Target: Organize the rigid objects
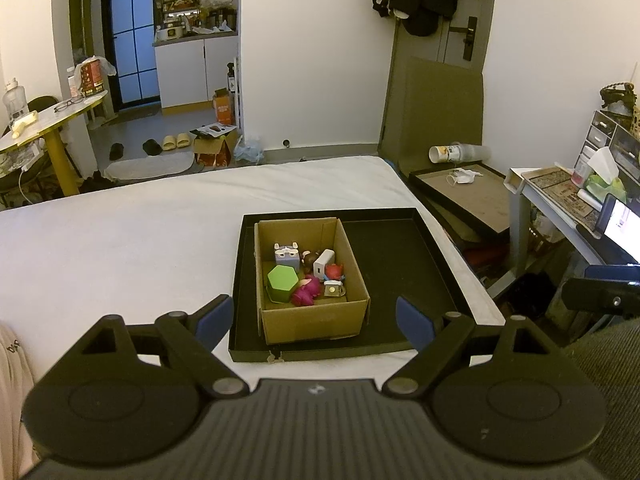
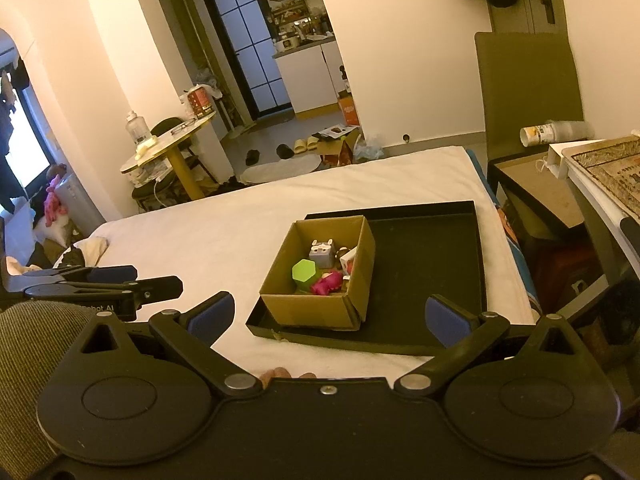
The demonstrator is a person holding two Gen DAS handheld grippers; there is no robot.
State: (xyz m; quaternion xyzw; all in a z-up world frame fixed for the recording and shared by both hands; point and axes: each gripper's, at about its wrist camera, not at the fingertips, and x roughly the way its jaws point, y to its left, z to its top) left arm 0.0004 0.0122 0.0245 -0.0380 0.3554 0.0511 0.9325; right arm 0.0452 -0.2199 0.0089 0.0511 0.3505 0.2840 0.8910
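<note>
While both grippers hang wide open and empty, the left gripper (image 1: 315, 322) and right gripper (image 2: 329, 318) face a cardboard box (image 1: 312, 318). Small toys (image 1: 306, 276) fill it, at nine o'clock inside a black tray (image 1: 404, 264).

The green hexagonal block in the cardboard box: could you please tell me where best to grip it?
Grip the green hexagonal block across two opposite flat sides, coming from above: the cardboard box walls block any sideways approach, and its hexagonal face points up.
</note>
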